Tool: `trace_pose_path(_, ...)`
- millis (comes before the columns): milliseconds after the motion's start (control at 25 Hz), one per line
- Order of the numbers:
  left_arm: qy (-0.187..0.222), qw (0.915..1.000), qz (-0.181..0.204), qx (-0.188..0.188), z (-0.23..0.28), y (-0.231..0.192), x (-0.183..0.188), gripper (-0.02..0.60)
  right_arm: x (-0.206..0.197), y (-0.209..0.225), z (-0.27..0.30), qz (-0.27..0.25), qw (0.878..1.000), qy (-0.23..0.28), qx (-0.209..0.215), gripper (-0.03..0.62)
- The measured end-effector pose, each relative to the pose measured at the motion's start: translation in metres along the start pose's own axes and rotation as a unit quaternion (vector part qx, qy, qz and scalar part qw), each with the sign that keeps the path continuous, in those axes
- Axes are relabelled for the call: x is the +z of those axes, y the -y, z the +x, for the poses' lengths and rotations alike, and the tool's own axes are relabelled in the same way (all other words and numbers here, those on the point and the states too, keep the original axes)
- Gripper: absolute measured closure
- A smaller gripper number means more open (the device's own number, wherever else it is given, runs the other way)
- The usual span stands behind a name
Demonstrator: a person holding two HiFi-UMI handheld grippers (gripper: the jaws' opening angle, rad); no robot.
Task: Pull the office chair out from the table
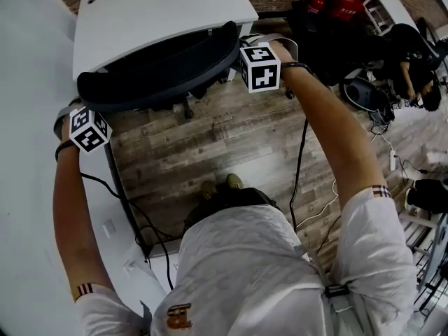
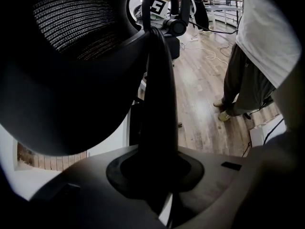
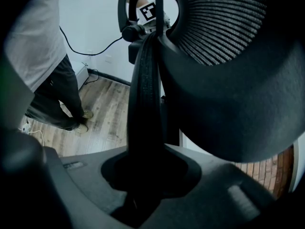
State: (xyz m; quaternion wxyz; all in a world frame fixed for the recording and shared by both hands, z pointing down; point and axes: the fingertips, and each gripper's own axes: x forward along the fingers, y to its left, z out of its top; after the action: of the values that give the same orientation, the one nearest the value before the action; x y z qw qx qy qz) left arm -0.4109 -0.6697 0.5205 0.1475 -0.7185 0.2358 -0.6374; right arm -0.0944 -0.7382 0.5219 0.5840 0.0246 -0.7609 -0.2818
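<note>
**Office chair [image 1: 161,68] gripped at both ends of its backrest, close against the table**

Head view. The black chair stands on the wood-plank floor [image 1: 210,145]. The curved top of its backrest lies at the near edge of the white table [image 1: 161,5], and the seat cannot be seen from here. The left gripper [image 1: 82,114] is at the left end of the backrest and the right gripper [image 1: 246,47] is at the right end. Each gripper's marker cube faces upward. Both of the person's arms are stretched forward. The person wears a white shirt [image 1: 245,264], and the shoes [image 1: 227,183] stand on the floor short of the chair. A black cable [image 1: 299,159] hangs below the right arm. A second person [image 1: 413,75] is at the far right, well apart from the chair.

Left gripper view. The two jaws are closed onto the thin black rim [image 2: 159,94] of the backrest, which rises straight up from between them. No gap shows on either side of it. The ribbed mesh [image 2: 81,13] of the backrest fills the upper left. The other gripper's cube shows at the far end of the rim.

Right gripper view. The jaws are likewise clamped on the backrest's edge, which stands upright between them. The mesh fills the upper right. The person's dark trousers [image 3: 52,89] stand at the left before a white wall [image 3: 90,18].
</note>
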Motion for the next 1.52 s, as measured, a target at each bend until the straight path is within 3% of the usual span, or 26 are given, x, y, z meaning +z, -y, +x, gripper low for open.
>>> trace_pose_path(640,-0.003,0.9998,-0.017,-0.008,-0.032,0.072,0.003,0.512,0.017,-0.059,-0.030,-0.001,1.000,0.002,0.000,0.500)
trace_pose_path(880,-0.010,0.9999,-0.006,0.002,-0.051,0.085,0.002,0.511,0.026,-0.083,-0.038,-0.002,1.000,0.002,0.000,0.505)
trace_pose_path(1520,0.000,1.0000,-0.004,0.001,-0.114,0.191,0.030,0.509,0.044,-0.197,-0.100,-0.013,1.000,0.010,0.000,0.507)
